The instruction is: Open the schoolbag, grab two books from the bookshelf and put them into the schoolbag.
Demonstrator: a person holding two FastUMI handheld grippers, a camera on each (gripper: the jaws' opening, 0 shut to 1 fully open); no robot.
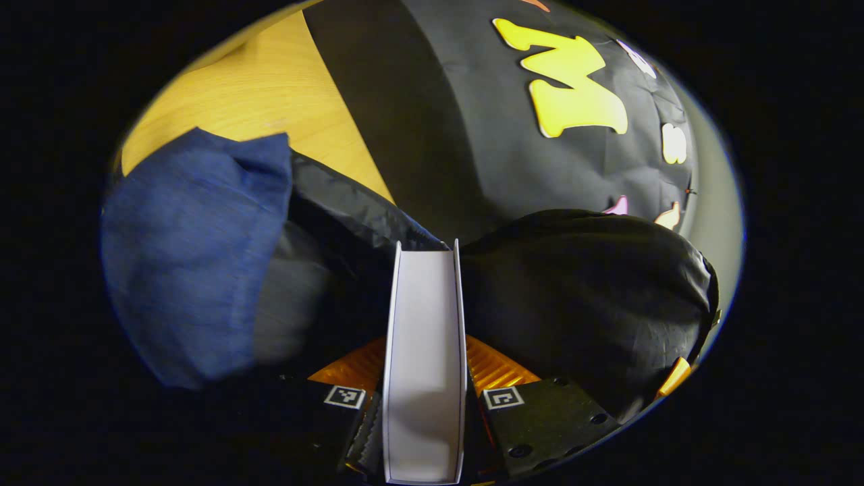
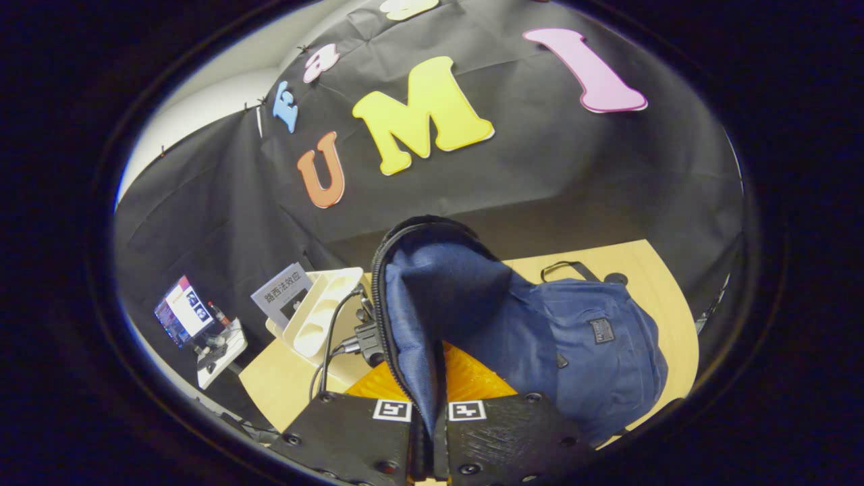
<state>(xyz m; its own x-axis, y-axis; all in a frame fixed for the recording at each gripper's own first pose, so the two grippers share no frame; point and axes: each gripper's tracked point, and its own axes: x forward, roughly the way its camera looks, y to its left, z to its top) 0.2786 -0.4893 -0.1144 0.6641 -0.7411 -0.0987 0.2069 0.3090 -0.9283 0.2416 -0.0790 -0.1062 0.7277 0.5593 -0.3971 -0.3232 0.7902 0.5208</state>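
The book (image 1: 425, 358) stands on edge at the lower centre of the left gripper view, its pale page block facing the camera and running up from the bottom edge to mid-frame. The left gripper (image 1: 425, 405) pinches it, one finger pressed against each cover. Beyond the book's far end lies the dark lining of the schoolbag (image 1: 587, 283), bulging at centre right, with the bag's blue outer cloth folded at the left of the frame and the wooden table (image 1: 270, 88) at upper left.

In the right gripper view the schoolbag (image 2: 587, 337) lies on the table, right of centre. Its zippered flap (image 2: 425, 304) rises from the lower centre, and the right gripper (image 2: 430, 418) is pressed together on the flap's edge, holding the mouth open. The bookshelf (image 2: 317, 310) sits at lower left with another book (image 2: 280, 290) leaning in it.

The step in hand looks like loading a book into the opened bag (whether it is the first or second cannot be told). The next move calls for sliding the book forward into the dark opening while the flap is kept lifted clear.
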